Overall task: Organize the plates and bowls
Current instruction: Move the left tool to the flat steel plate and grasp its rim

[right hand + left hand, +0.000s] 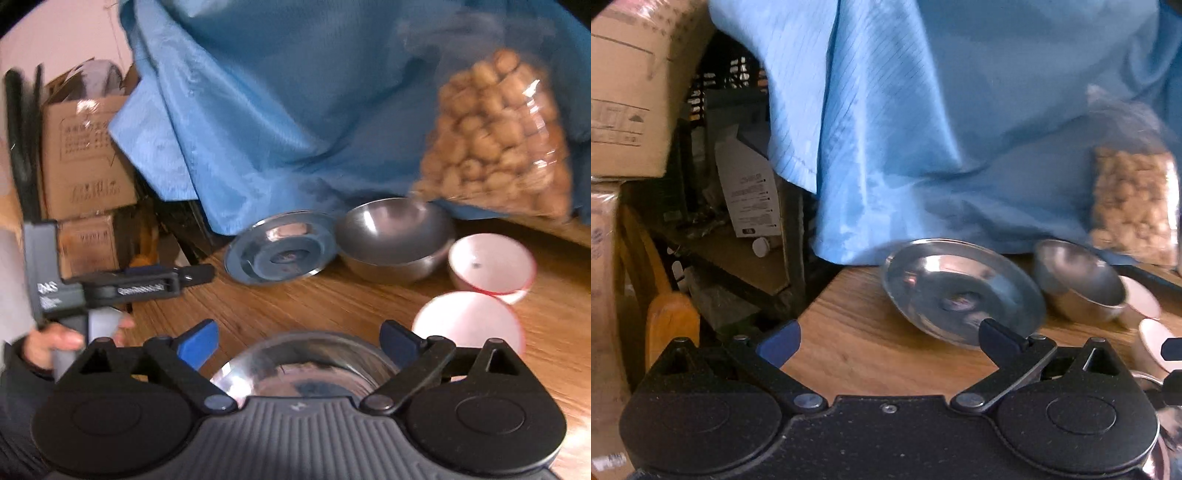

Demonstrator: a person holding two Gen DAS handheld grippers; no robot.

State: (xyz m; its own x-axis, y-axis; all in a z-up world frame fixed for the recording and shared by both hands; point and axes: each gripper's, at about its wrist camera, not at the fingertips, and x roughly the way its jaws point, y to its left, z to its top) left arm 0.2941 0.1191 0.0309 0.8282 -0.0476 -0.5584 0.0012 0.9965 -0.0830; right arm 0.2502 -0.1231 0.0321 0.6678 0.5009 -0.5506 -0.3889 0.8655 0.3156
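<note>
A blue cloth (280,122) hangs across the far side of the scene and is the largest thing in both views, its lower edge draped down onto the far edge of the wooden desk (295,299). Cardboard boxes (85,155) are stacked off the desk at the far left. A clear bag of round brown pieces (495,144) stands at the far right, against the cloth. On the desk a steel plate (280,253) lies at the far left corner, and a steel bowl (395,236) sits just to its right, the two rims touching or nearly so. Right of that bowl are two white bowls with red rims (491,264), one behind the other and close together, the nearer one (469,321) partly hidden by the right tongs. Another steel bowl (306,363) lies nearest of all, right in front of the right tongs (299,341), whose blue-padded jaws stand wide apart on either side of it without pressing on it. The left tongs (890,341) are also spread wide and hold nothing; they hover over bare desk, with the near rim of the steel plate (960,291) just behind their right pad. A hand (62,339) grips the left tongs' handle at the left edge of the right wrist view.
</note>
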